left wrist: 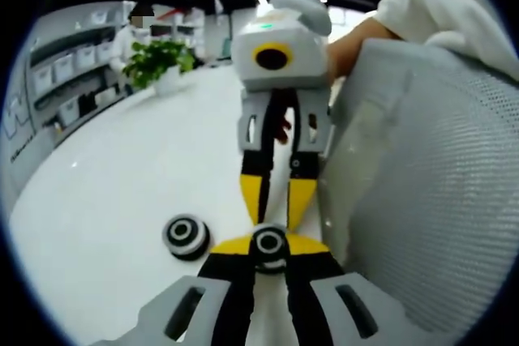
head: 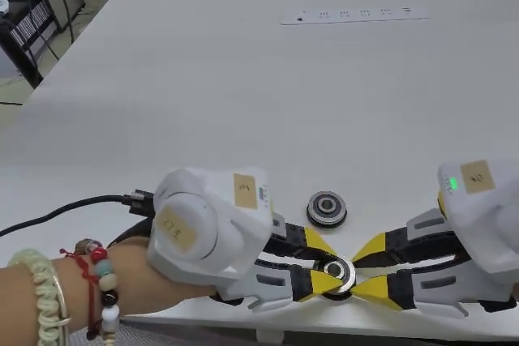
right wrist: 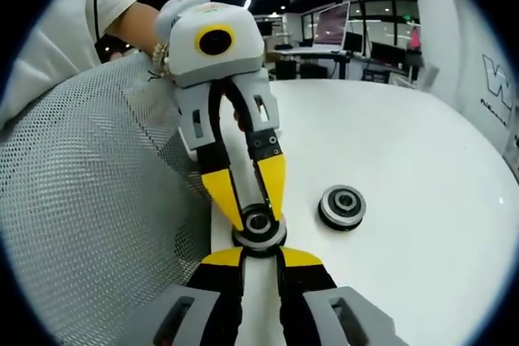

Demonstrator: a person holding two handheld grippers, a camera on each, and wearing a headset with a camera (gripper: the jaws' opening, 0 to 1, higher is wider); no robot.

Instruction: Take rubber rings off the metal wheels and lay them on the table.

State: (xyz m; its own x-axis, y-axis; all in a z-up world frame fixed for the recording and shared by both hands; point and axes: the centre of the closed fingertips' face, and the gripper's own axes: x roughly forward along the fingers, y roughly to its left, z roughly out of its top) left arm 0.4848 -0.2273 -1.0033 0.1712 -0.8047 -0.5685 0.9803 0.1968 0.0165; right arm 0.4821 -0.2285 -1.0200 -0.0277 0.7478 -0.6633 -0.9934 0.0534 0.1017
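**Item 1: wheel** (head: 337,271). Small metal wheel at the near edge of the white tabletop (head: 243,79), caught between both tools.

**Item 2: second wheel** (head: 326,208). Lies flat on the tabletop just beyond the first, untouched. A dark rubber ring (right wrist: 325,211) still sits round its rim.

**Item 3: left tool** (head: 323,262). Reaches in from the left. Its yellow tips are closed on the wheel, one on either side, as its own view shows.

**Item 4: right tool** (head: 365,268). Reaches in from the right, nose to nose with the left one. Its jaws stand a little apart with the tips at the wheel's rim. Whether they have pinched the ring cannot be told.

**Handling note (judgement).**
- Step in hand: stripping the ring from the first wheel.
- Let the left tool hold the metal body firmly and level.
- Let the right tool nip only the rubber at one spot, then peel it outward and over the rim rather than pulling straight.
- The wheel sits close to the tabletop's edge, so a slip could send it off.
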